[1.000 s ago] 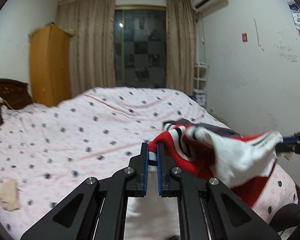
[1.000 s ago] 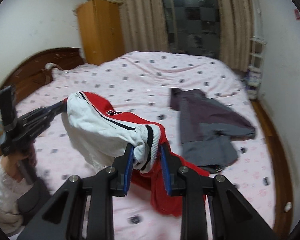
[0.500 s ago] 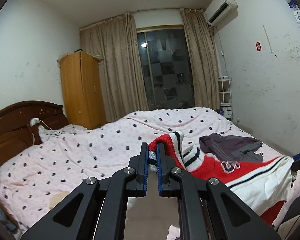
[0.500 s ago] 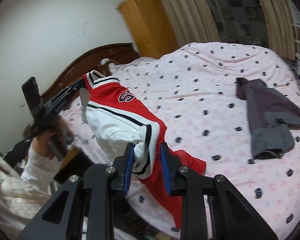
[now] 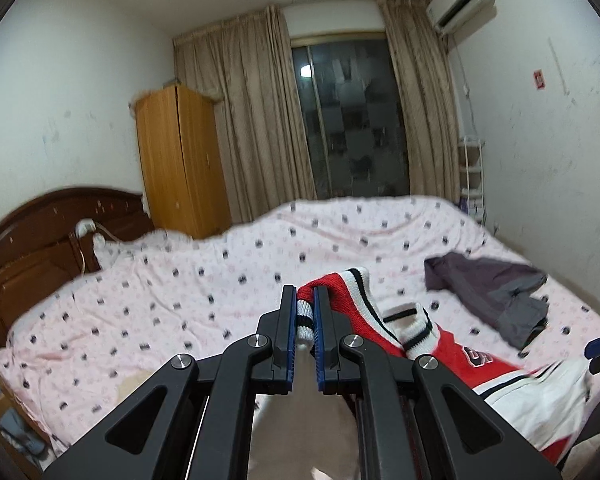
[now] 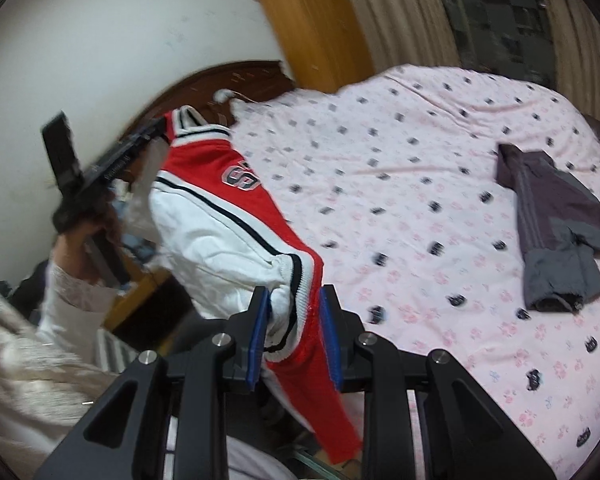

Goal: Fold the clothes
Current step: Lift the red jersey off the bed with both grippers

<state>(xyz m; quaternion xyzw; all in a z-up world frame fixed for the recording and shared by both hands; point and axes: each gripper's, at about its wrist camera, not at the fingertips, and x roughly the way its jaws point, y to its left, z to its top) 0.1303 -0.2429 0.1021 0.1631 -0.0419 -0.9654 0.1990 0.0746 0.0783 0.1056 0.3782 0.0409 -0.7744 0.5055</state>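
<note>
Only the right view shows the person's hand (image 6: 82,232) and sleeve (image 6: 66,304). The left tool (image 5: 302,322) is nearly closed, pinching the jacket's (image 5: 452,364) striped edge. The right tool (image 6: 294,330) is part open and squeezes a thick cuff. The jacket hangs between both tools above the bed's (image 5: 188,292) near edge. A grey top (image 6: 556,216) lies by the bed's right edge.

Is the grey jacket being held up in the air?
No, the grey jacket lies flat on the pink bedsheet, with neither gripper touching it.
</note>
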